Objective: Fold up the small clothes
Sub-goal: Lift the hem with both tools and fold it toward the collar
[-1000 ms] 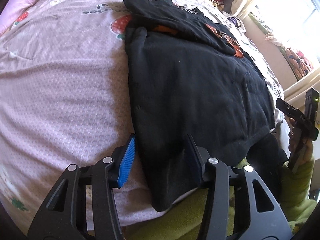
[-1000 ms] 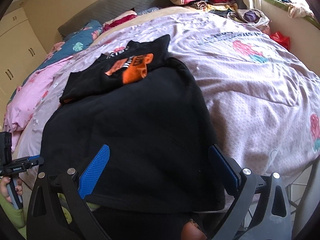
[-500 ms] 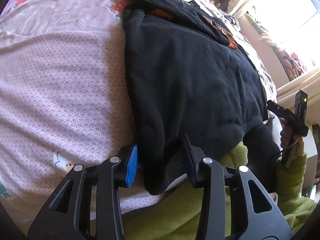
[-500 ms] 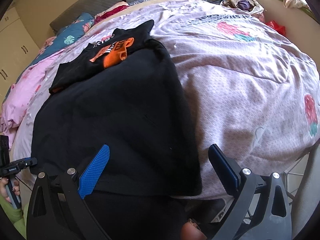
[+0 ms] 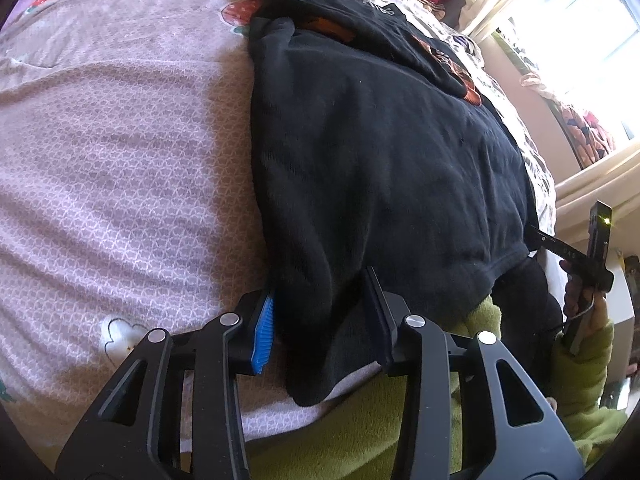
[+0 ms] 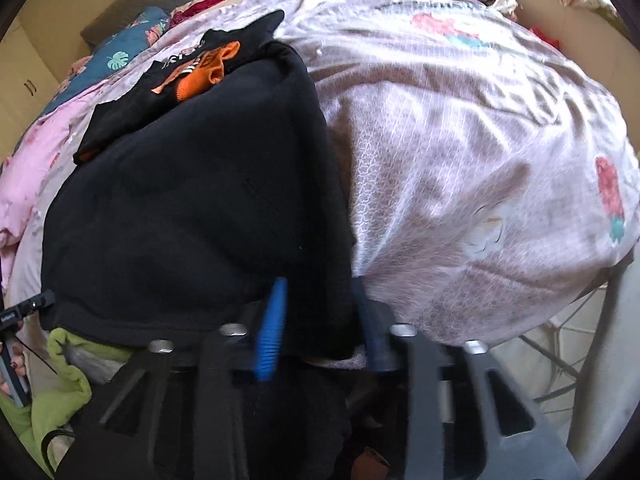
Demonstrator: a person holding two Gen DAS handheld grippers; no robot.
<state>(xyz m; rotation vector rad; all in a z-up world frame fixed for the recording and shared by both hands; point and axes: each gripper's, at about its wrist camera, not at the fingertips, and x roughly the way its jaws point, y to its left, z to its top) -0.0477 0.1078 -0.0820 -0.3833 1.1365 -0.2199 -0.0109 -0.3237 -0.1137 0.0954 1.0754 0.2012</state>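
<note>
While a second ago the right gripper gaped wide, its jaws are closing on the black garment's near right corner at the bed's near edge; the left gripper already pinches the left corner, readying the fold.

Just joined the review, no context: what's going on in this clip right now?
A person in a green fleece top stands at a bed with a pink quilt, holding a tool in each hand to fold a black sweater lying flat. The left tool grips the sweater's near left corner. The right tool is closing its jaws on the near right corner, with the fabric between them. A smaller black garment with orange print lies at the sweater's far end. No fold has been made yet.
</note>
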